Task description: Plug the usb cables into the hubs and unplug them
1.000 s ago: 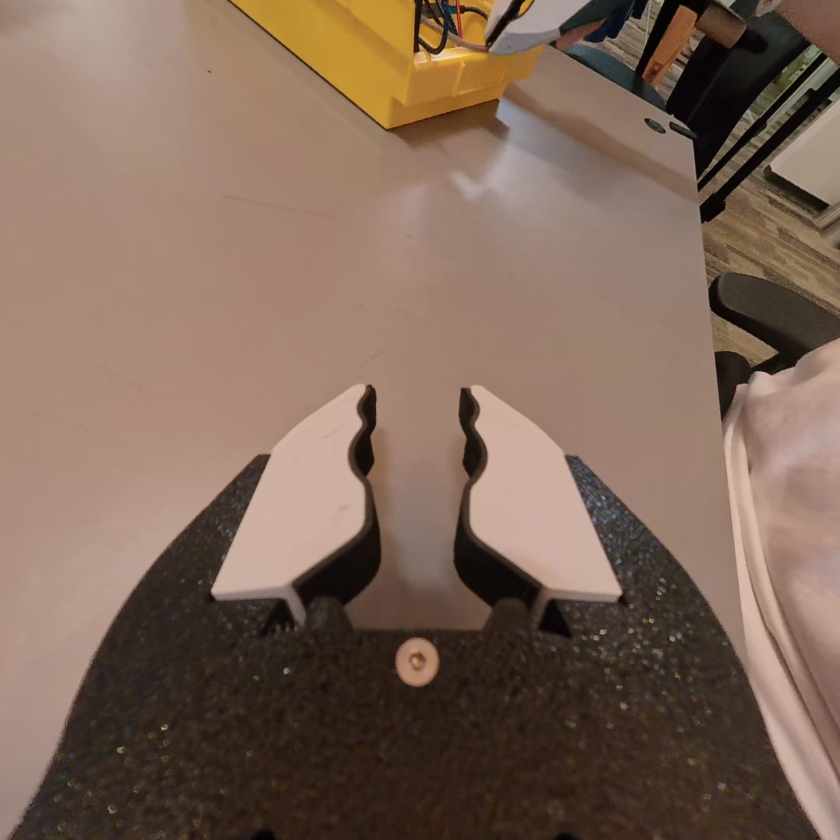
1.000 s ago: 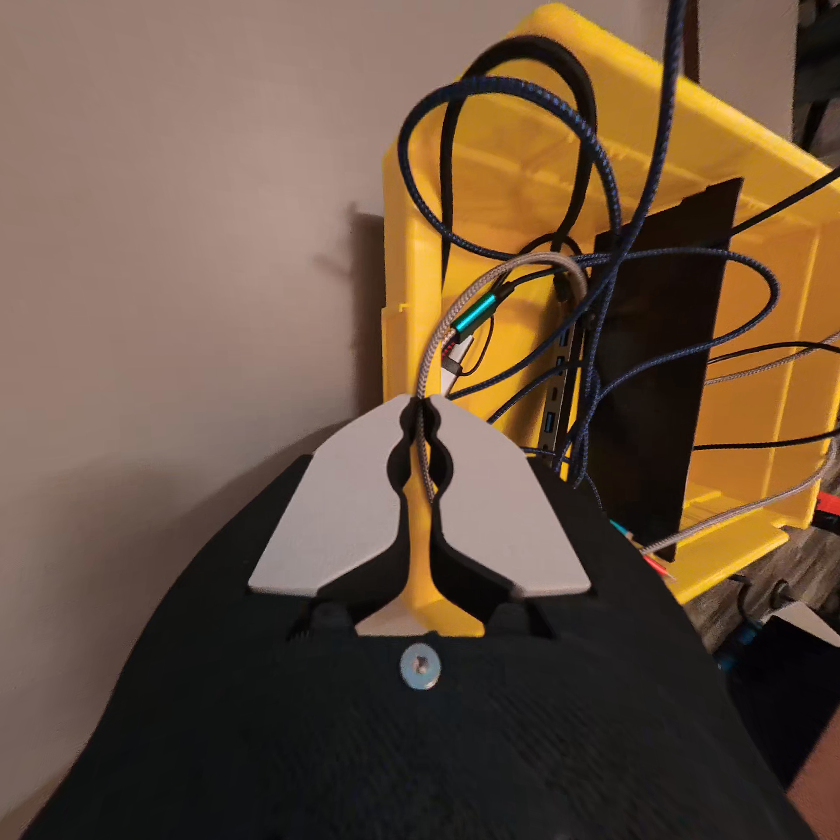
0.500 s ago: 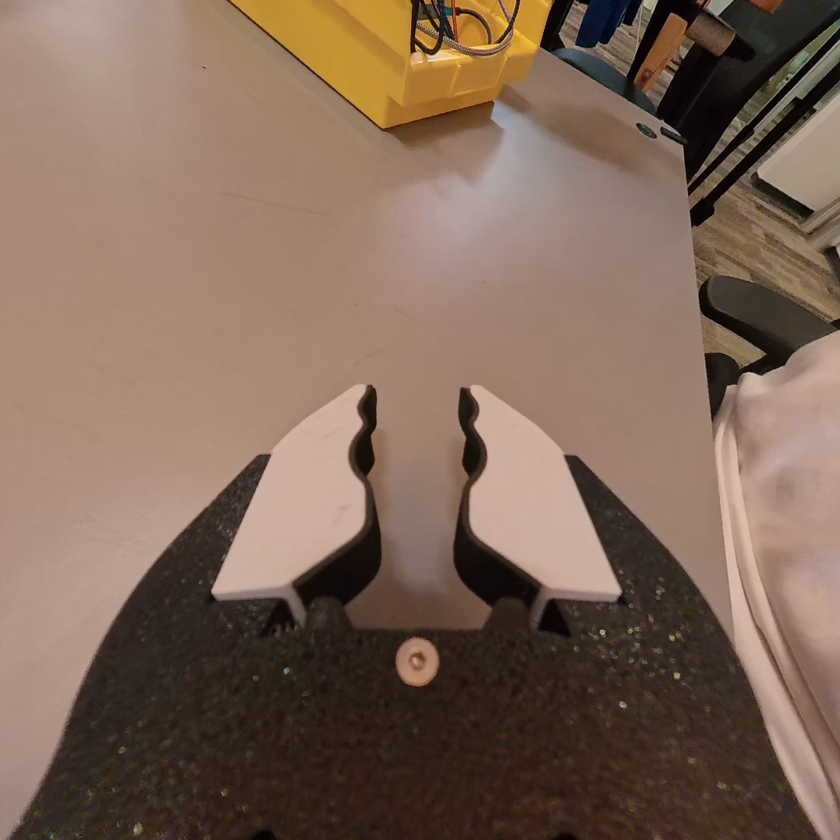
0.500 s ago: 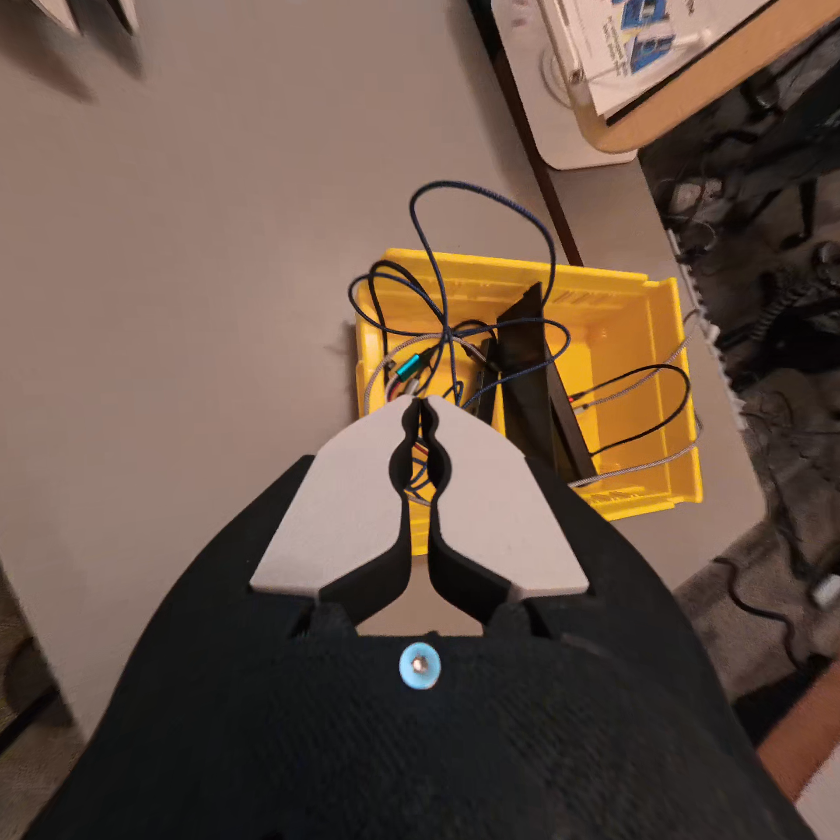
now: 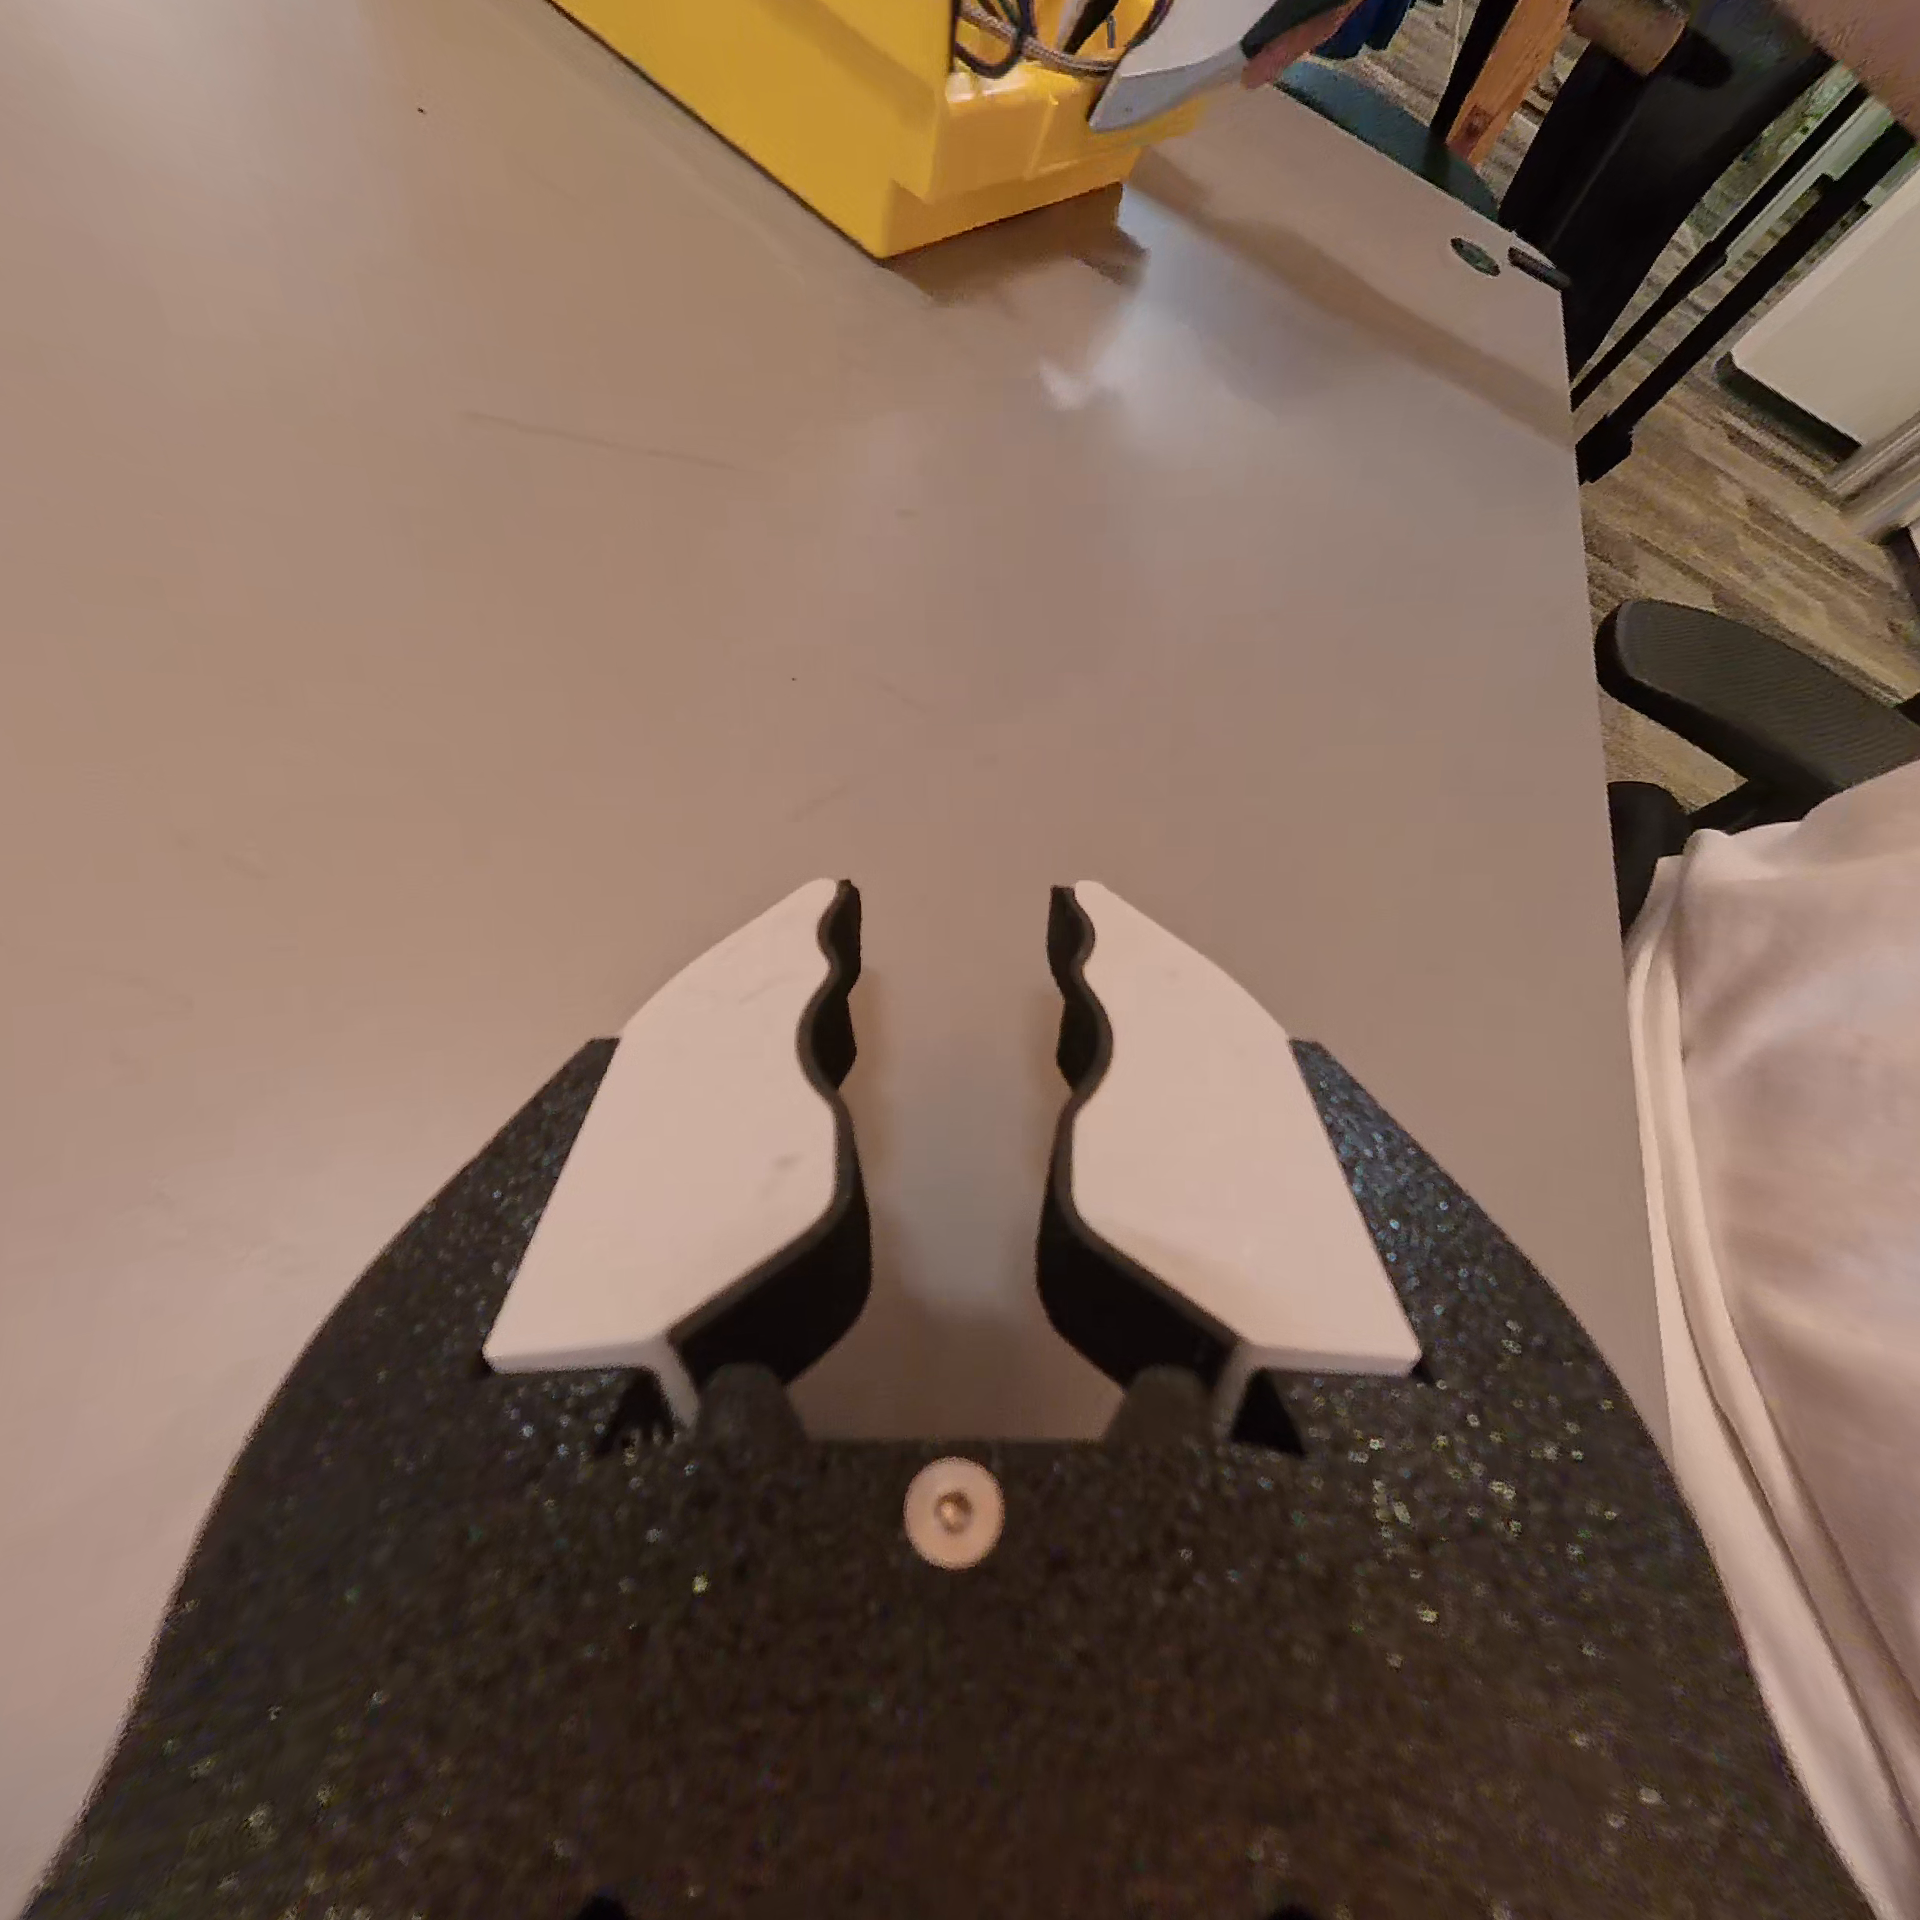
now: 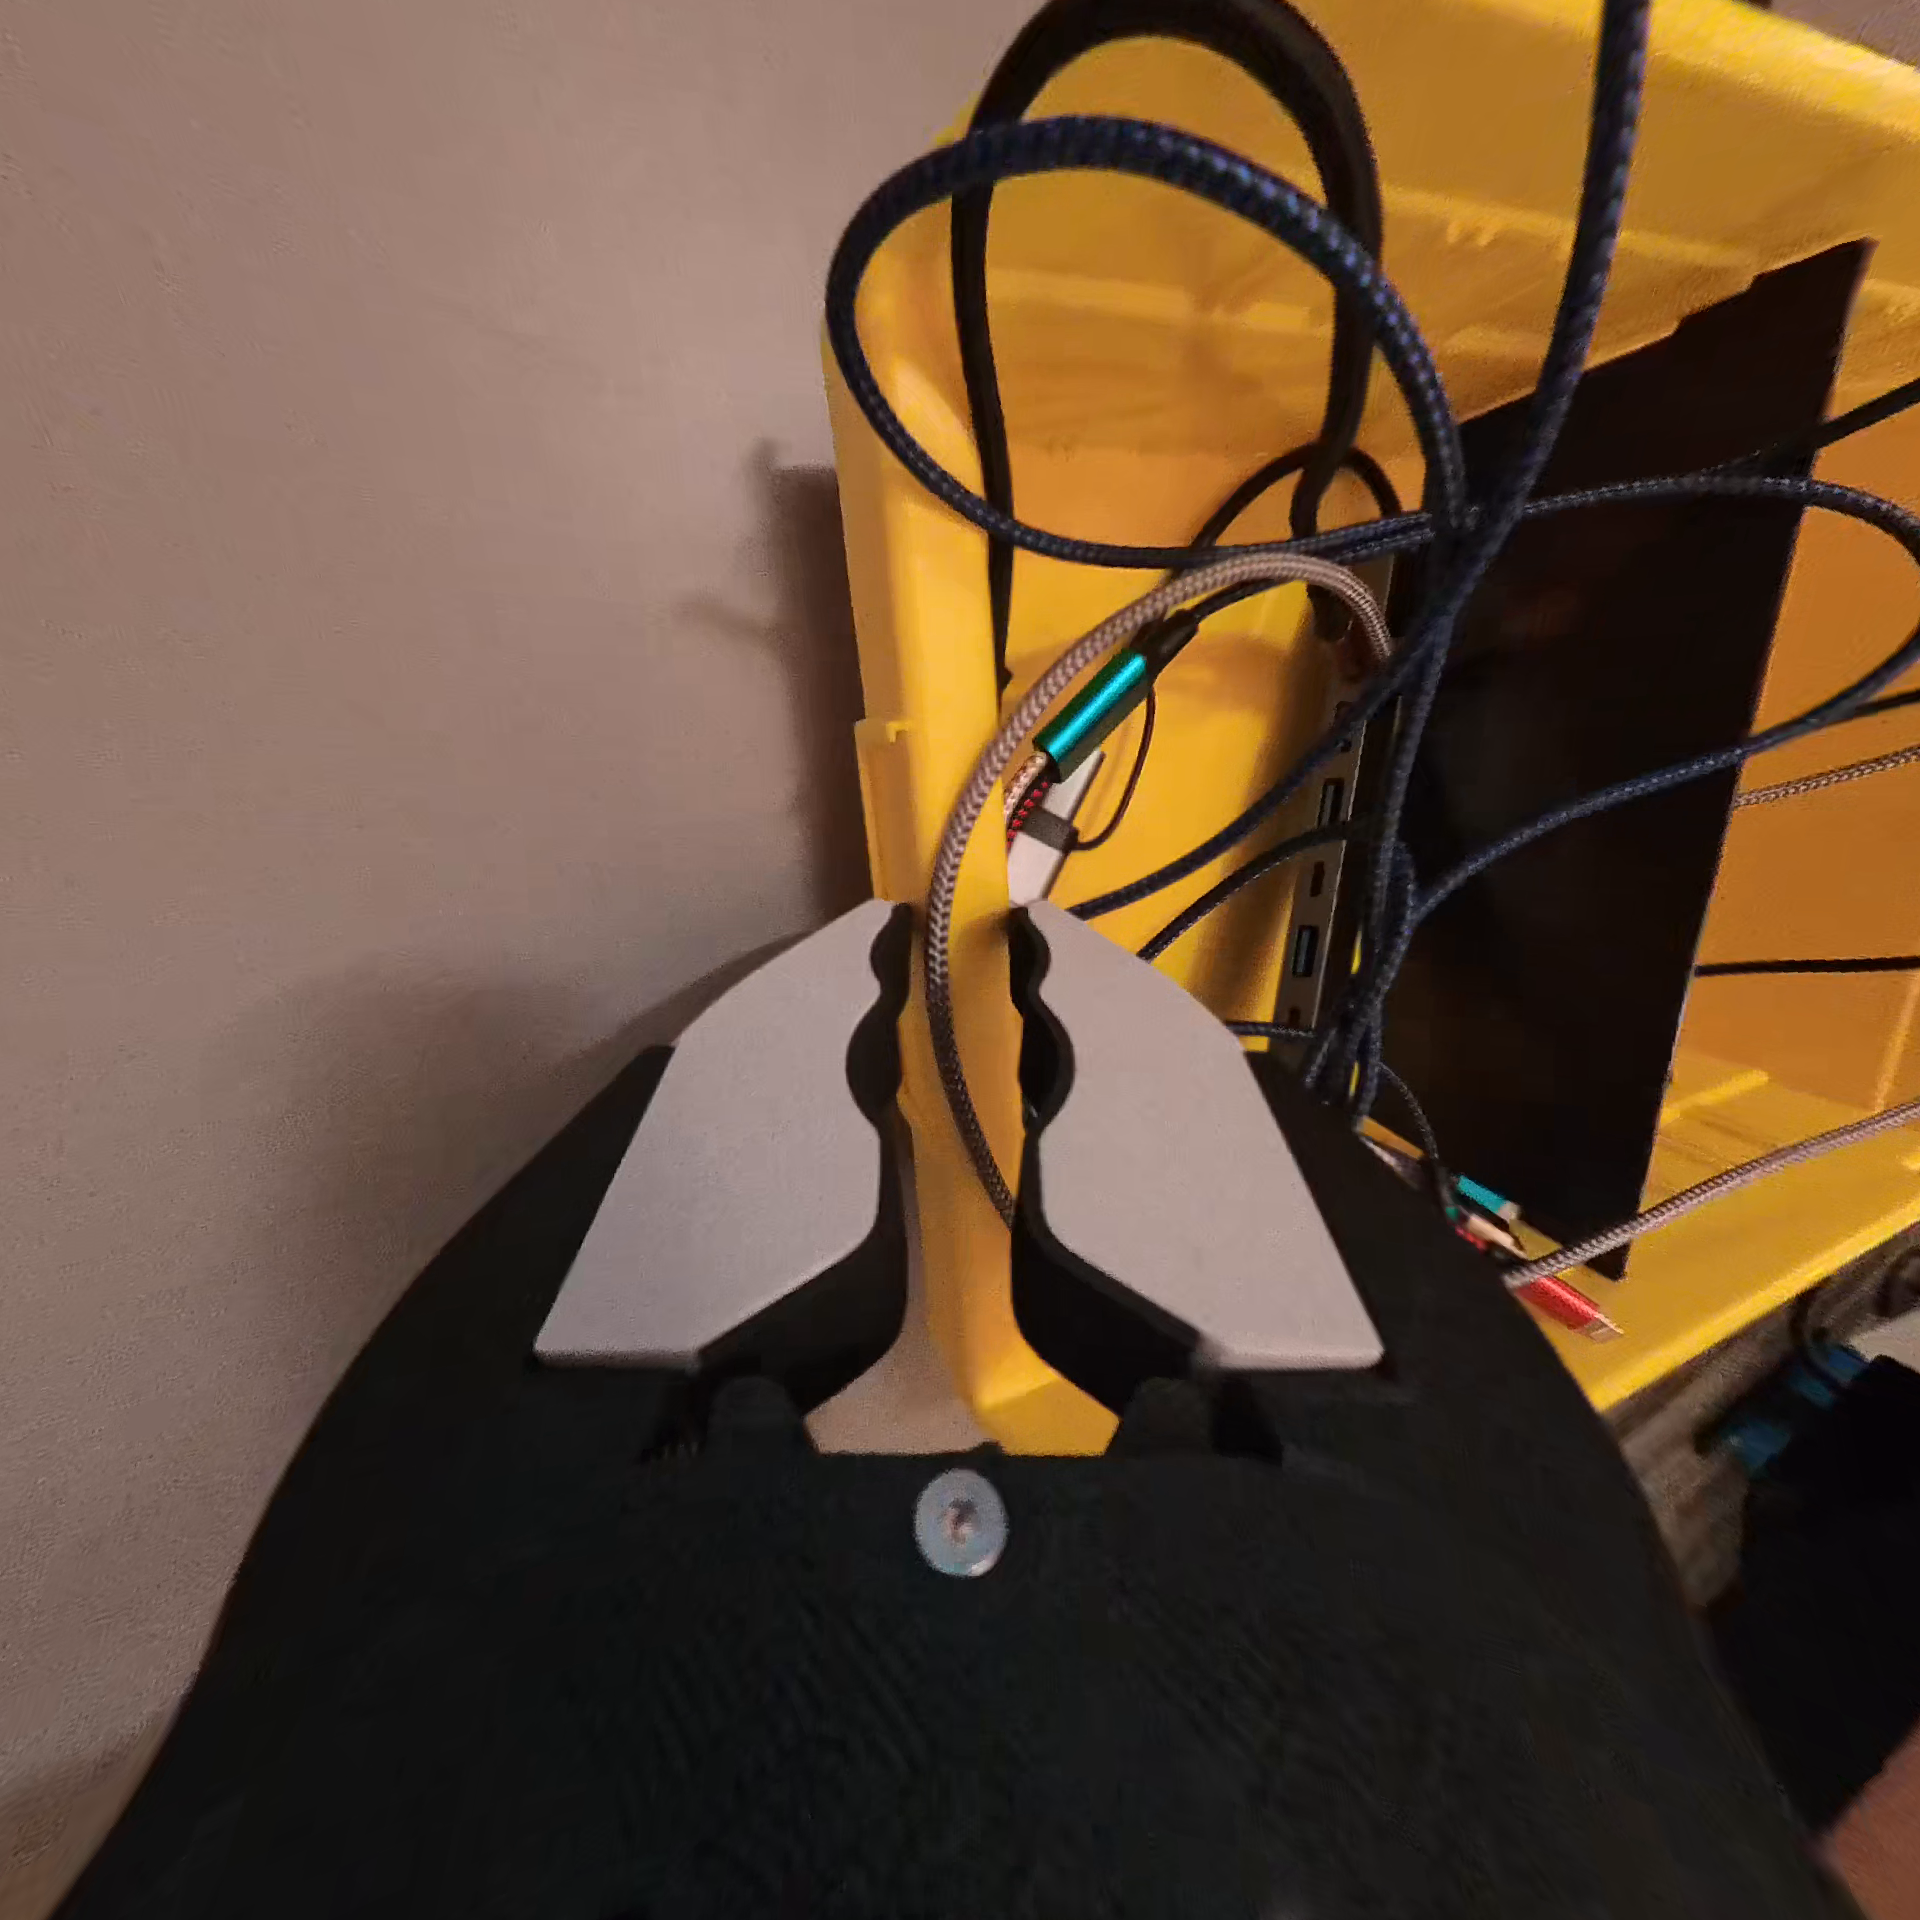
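The right gripper (image 6: 961,914) hangs over the yellow bin (image 6: 1164,343), jaws parted, a grey braided cable (image 6: 951,997) running loose between them. The bin holds tangled usb cables (image 6: 1382,343) and a grey hub (image 6: 1314,883). The left gripper (image 5: 951,899) hovers low over the bare bench (image 5: 520,520), jaws released.

We find no writing, number, brand or sign that can be read in either view.
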Tool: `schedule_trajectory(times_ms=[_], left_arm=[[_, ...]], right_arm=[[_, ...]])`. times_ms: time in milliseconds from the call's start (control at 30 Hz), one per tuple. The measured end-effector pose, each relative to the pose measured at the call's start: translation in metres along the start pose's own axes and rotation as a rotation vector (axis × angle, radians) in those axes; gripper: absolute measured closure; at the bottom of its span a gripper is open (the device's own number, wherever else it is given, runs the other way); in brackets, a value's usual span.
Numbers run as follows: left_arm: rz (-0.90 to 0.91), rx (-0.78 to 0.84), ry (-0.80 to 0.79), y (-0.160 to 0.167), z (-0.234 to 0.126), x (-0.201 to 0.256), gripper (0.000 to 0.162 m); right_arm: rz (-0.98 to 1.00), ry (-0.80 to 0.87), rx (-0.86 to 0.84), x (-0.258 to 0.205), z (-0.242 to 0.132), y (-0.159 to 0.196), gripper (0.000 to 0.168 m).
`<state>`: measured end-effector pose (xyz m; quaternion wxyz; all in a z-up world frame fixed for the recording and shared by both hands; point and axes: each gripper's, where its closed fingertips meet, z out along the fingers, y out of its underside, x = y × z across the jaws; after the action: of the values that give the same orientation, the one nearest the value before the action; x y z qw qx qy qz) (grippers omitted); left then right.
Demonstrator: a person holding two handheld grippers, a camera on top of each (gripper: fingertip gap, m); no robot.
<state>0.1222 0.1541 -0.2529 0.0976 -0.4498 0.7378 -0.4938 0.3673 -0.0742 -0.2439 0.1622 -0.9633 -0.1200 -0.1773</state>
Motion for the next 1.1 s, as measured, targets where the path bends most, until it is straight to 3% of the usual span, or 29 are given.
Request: schedule_trajectory(times_ms=[167,500,700,833,967,1100], left_arm=[[-0.017,0.002,0.007,0.000,0.000,-0.001,0.127],[-0.063,0.027,0.029,-0.002,-0.004,-0.002,0.128],[-0.073,0.033,0.032,-0.002,-0.004,-0.002,0.129],[-0.068,0.023,0.034,-0.001,-0.003,-0.001,0.129],[-0.072,0.021,0.037,0.000,-0.004,-0.001,0.129],[-0.080,0.018,0.039,0.001,-0.004,-0.001,0.129]], right_arm=[[-0.120,-0.106,-0.152,-0.008,-0.012,0.024,0.151],[-0.168,-0.020,-0.201,-0.008,-0.015,0.029,0.152],[-0.152,0.034,-0.170,-0.012,-0.021,0.030,0.163],[-0.126,-0.007,-0.149,-0.018,-0.026,0.032,0.165],[-0.138,-0.115,-0.177,-0.032,-0.044,0.040,0.165],[-0.102,-0.190,-0.140,-0.029,-0.088,0.040,0.165]])
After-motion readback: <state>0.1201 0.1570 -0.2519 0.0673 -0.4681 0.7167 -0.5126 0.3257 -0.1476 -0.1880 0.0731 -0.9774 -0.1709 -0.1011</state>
